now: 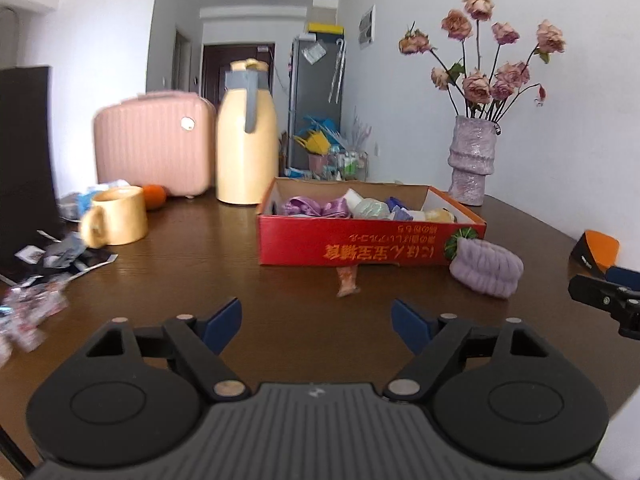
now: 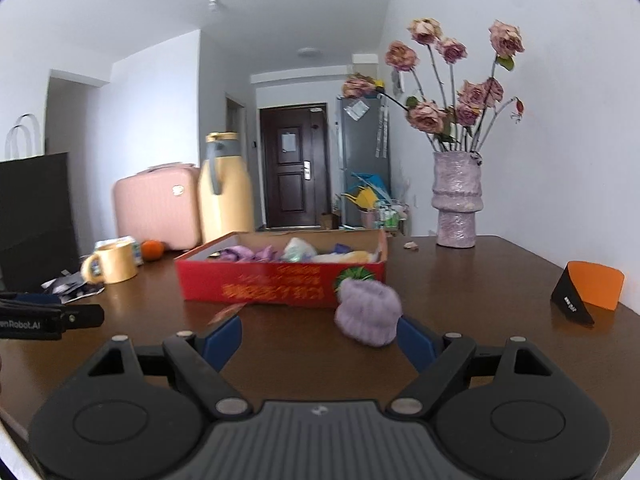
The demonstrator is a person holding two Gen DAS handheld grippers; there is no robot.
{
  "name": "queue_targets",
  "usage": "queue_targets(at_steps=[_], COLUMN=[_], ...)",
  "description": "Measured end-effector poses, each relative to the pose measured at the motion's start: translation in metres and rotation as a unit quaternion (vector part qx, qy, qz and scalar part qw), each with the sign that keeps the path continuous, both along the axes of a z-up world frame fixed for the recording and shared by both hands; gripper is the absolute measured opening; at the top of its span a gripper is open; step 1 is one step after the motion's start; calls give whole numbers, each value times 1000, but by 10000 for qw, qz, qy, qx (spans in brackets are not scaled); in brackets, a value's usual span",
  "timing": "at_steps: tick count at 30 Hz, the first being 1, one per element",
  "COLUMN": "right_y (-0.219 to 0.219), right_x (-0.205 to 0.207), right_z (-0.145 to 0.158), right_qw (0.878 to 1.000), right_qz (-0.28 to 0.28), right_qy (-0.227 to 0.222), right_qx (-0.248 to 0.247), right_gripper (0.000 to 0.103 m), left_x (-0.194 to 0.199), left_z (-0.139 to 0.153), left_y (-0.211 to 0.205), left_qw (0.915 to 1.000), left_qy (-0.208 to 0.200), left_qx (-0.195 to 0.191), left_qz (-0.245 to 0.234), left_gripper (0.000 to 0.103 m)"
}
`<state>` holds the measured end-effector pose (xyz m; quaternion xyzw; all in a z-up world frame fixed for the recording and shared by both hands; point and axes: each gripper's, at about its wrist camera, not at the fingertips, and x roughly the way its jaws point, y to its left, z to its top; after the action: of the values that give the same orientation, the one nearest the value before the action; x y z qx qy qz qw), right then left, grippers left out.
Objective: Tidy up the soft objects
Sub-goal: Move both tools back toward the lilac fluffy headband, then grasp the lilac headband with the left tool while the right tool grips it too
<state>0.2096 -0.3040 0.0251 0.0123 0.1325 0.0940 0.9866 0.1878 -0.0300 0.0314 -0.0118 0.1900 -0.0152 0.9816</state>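
Left wrist view: left gripper jaws spread wide, empty, over the brown worktop. Right gripper likewise gapes, gripping nothing. A lilac fuzzy band lies against the red box, at its front right corner.
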Motion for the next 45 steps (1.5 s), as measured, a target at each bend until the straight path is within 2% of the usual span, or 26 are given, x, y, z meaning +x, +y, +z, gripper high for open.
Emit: queue_targets(at_steps=[2, 4, 6, 8, 11, 14, 15, 16, 17, 19, 21, 23, 26, 28, 30, 33, 35, 37, 39, 40, 41, 42, 43, 45], right_y=[-8, -18, -30, -45, -56, -58, -58, -56, -51, -30, -4, 20, 35, 31, 20, 4, -3, -11, -17, -17, -17, -16, -16, -16], right_x=[23, 51, 77, 108, 147, 176, 182, 187, 187, 179, 161, 140, 123, 123, 125, 126, 124, 118, 122, 127, 129, 135, 143, 162], right_z=[4, 5, 4, 0, -11, -24, -28, -31, -31, -28, -26, -30, -37, -38, -36, -31, -27, -20, -16, -15, -14, -15, -17, -24], right_qw=[9999, 9991, 9967, 9910, 9825, 9778, 9768, 9762, 9794, 9880, 9864, 9784, 9732, 9788, 9849, 9877, 9883, 9881, 9876, 9879, 9881, 9878, 9866, 9796], right_qz=[-83, -179, -240, -245, -373, -491, -428, -302, -160, 350, 1163, 1732, 1942, 1624, 1244, 1050, 1013, 1005, 922, 804, 723, 647, 550, 428], right_qy=[110, 332, 621, 952, 1334, 1588, 1654, 1716, 1660, 1415, 1157, 939, 866, 984, 1112, 1154, 1135, 1050, 982, 973, 991, 1039, 1117, 1457], right_qx=[75, 186, 467, 905, 1245, 1273, 1294, 1292, 1142, 503, -72, -620, -878, -774, -470, -116, 116, 496, 809, 898, 925, 962, 1056, 1316], right_gripper=[83, 74, 73, 64, 55, 43, 29, 20, 20, 16, 16, 16, 19, 25, 30, 33, 34, 44, 48, 48, 48, 48, 48, 46], left_x=[26, 51, 76, 102, 135, 161, 167, 172, 176, 180, 179, 175, 168, 168, 172, 177, 178, 180, 182, 186, 193, 203, 213, 229], left_z=[4, 8, 10, 11, 9, 3, 1, -1, -4, -7, -8, -8, -9, -13, -19, -23, -22, -18, -11, -9, -7, -8, -10, -19], left_y=[-3, -8, -17, -29, -47, -63, -67, -69, -71, -73, -70, -64, -57, -52, -48, -44, -42, -43, -46, -49, -53, -57, -60, -66], left_qw=[9999, 9996, 9991, 9983, 9965, 9947, 9941, 9934, 9928, 9918, 9906, 9880, 9861, 9851, 9849, 9824, 9791, 9777, 9772, 9779, 9786, 9791, 9785, 9753], left_qy=[118, 207, 247, 292, 407, 506, 539, 573, 617, 689, 707, 683, 670, 728, 888, 1052, 1024, 937, 825, 782, 783, 844, 962, 1291], left_qx=[-70, -145, -160, -126, -97, -113, -130, -151, -172, -216, -317, -399, -463, -509, -581, -809, -990, -1092, -1101, -1066, -1023, -1000, -996, -933], left_qz=[3, -138, -294, -481, -718, -893, -936, -980, -1012, -1052, -1127, -1325, -1452, -1471, -1366, -1316, -1452, -1530, -1619, -1621, -1606, -1558, -1529, -1532], left_gripper=[79, 78, 78, 77, 77, 77, 77, 77, 77, 77, 77, 77, 77, 74, 73, 72, 72, 72, 71, 61, 44, 36, 19, 14])
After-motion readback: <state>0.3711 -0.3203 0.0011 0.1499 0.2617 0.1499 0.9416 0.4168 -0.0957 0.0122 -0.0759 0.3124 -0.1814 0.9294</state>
